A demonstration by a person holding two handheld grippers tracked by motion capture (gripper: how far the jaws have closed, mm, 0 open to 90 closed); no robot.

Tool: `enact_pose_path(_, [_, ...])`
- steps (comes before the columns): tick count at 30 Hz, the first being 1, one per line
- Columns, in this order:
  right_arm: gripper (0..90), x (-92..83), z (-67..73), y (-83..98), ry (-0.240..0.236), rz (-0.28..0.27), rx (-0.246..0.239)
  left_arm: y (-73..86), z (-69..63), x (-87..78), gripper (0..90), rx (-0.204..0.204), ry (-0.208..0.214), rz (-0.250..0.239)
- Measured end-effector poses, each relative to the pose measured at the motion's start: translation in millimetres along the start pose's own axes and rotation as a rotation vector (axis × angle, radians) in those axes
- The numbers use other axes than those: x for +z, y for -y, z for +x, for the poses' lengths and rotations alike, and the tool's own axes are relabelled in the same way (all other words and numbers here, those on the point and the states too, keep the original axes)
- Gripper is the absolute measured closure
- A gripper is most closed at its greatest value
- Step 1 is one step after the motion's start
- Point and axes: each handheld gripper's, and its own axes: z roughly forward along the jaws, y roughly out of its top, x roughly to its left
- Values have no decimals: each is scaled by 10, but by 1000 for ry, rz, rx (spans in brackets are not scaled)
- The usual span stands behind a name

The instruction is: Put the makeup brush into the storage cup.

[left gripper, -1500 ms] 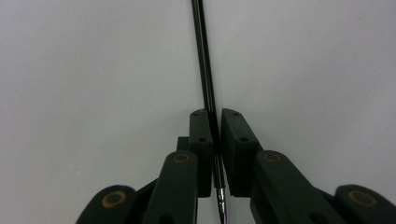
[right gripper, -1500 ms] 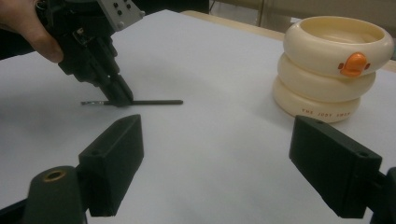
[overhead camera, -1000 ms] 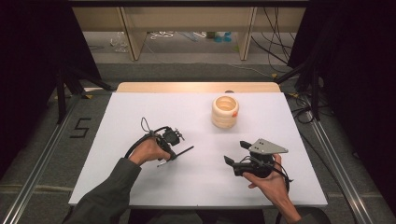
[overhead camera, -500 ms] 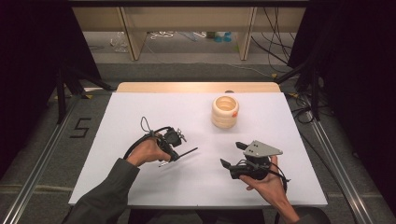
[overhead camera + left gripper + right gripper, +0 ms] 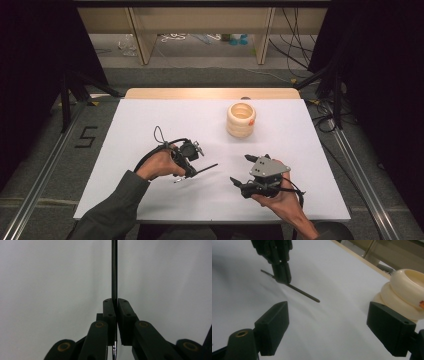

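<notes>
A thin dark rod [image 5: 206, 168] is clamped between the jaws of my left gripper [image 5: 192, 172], which is shut on it at the table's left centre. In the left gripper view the rod [image 5: 114, 270] runs straight up from the closed pads [image 5: 110, 312] over the white surface. My right gripper [image 5: 241, 170] is at the front right, open and empty, and it points left toward the rod. Its view shows the rod [image 5: 304, 293] held by the left gripper [image 5: 282, 272] ahead. A cream ribbed cup [image 5: 241, 120] with an orange spot stands upright behind; it also shows at the right [image 5: 404, 295].
The white tabletop [image 5: 150, 120] has a wooden strip [image 5: 210, 93] along its far edge. Metal rails run along both sides, cables lie on the floor at the right, and a "5" mark [image 5: 86, 136] is on the floor at the left.
My left gripper has drifted a little to the right and lifted slightly with the rod in it. The right gripper has shifted slightly left and stays open.
</notes>
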Motion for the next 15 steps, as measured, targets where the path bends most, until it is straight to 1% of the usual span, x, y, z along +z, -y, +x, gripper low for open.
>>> enact_pose_path(1, [194,17,35,-10,-3,7,-38,-3,2,-12,851,18,5,15])
enact_pose_path(2, [201,22,53,-16,-12,15,-50,-1,-20,-1,851,1,9,-9])
enact_pose_path(3, [207,29,74,-22,-22,21,-69,-5,-13,-12,851,20,13,3])
enact_pose_path(6, [206,59,147,-38,-25,41,-140,-1,-44,-5,851,6,24,-15])
enact_pose_path(7, [206,65,173,-44,-27,48,-159,0,-48,-11,851,16,34,-6])
enact_pose_path(8, [206,79,196,-53,-25,50,-192,0,-48,-13,851,27,37,-3])
enact_pose_path(9, [207,89,217,-62,-25,51,-216,3,-64,-17,851,15,38,-9])
enact_pose_path(11, [213,108,257,-81,-38,51,-249,11,-71,-24,851,13,48,-17])
enact_pose_path(13, [214,123,286,-101,-41,56,-291,18,-70,-35,851,24,58,-16])
enact_pose_path(14, [215,131,292,-111,-39,54,-309,20,-79,-32,851,17,59,-23])
enact_pose_path(15, [218,137,301,-118,-34,53,-319,20,-85,-33,851,19,64,-16])
